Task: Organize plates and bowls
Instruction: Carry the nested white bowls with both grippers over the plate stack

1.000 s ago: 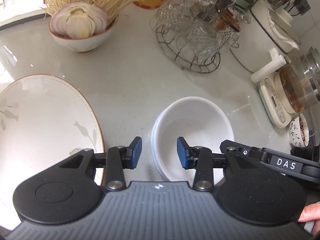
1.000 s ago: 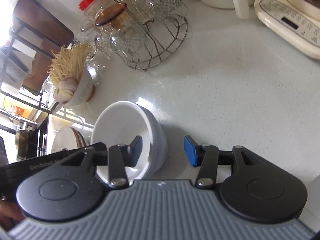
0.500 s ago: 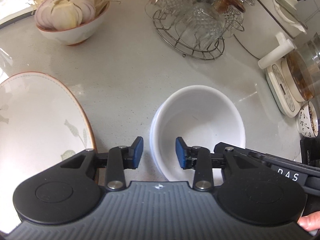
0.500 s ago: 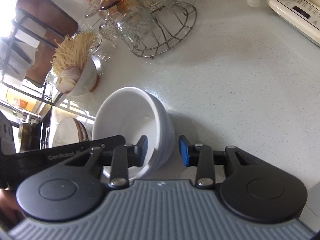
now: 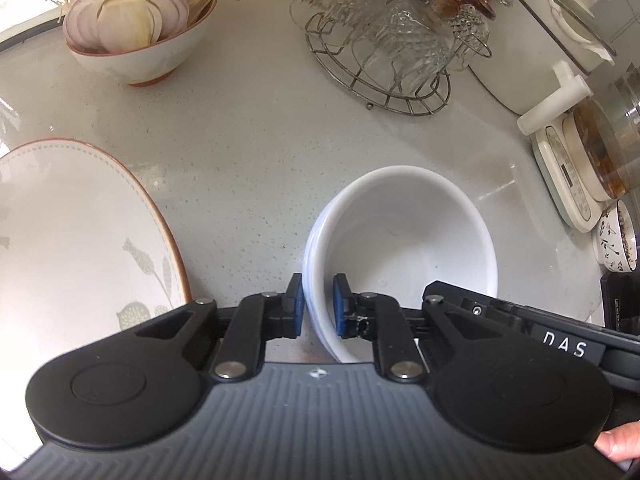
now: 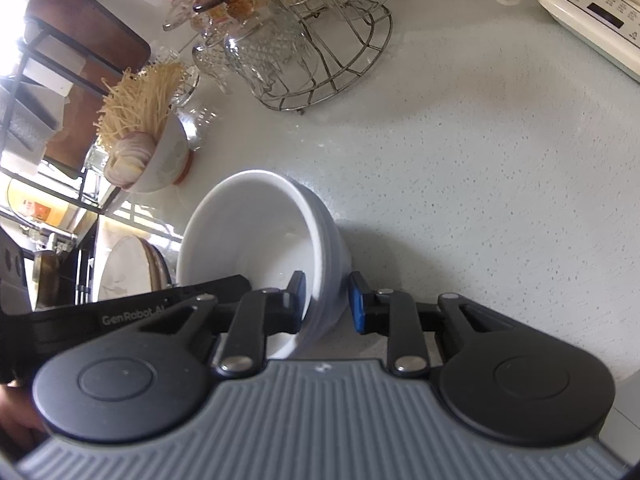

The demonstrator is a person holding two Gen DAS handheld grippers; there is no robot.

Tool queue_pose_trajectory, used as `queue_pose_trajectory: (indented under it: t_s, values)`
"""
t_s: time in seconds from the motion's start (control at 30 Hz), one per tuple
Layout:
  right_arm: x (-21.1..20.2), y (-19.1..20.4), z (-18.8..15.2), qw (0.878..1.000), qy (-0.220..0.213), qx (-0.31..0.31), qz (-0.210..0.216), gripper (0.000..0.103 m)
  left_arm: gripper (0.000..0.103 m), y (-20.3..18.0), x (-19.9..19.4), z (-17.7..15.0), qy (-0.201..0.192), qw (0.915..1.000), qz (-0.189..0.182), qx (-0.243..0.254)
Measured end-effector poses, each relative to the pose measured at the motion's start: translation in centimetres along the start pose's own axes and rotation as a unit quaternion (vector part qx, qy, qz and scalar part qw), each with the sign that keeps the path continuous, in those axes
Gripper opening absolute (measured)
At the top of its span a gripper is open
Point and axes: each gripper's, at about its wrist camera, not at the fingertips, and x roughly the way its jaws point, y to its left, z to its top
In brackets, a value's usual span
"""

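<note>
On the counter: a pale speckled worktop is seen, crowded along its far edge; the middle is left bare.
Task progress: little is judged done; crockery lies scattered and no sorted pile of bowls and plates is visible yet.
Large plate: a flower-printed plate with a brown rim is found at the left, well apart from the bowls; it is judged not yet dealt with.
White bowl stack: what appears to be two or three nested white bowls is found mid-counter, empty; the count cannot be fixed from the ribbed outer wall alone. It seems tipped in the right wrist view, though fisheye bend may account for that.
Patterned bowl: filled with garlic and dry noodles, set at the far left; probably not part of the sorting.
Glass rack: a wire stand of cut-glass cups, behind the bowls, untouched.
Left gripper: pointed steeply down; its jaws are closing across the stack's near-left wall, one blue pad outside, one inside, both seemingly in contact.
Right gripper: angled down over the opposite wall; jaws closing astride it, the outer pad not yet pressed home.
Remaining: the stack is to be lifted and placed, then the plate.
</note>
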Motion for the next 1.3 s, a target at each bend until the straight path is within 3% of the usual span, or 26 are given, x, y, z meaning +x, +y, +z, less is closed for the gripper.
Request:
queue_pose_trajectory:
  t_s: [0.47,0.7,1.3]
  values:
    - [-1.7,0.6,-0.7,1.0,-0.014,0.007,-0.014,0.025,0.017,-0.6,-1.0,0.0,0.001,0.9993,-0.014,0.034]
    - [-4.0,1.6,-1.2,0.999,-0.042,-0.008,-0.03,0.025,0.017,-1.1,-3.0,-0.2,-0.001,0.9982,-0.036,0.047]
    - [-6.8,3.6,-1.6,0.996,-0.085,-0.005,-0.029,0.019,0.017,-0.4,-7.2,0.0,-0.04,0.9945,-0.073,0.063]
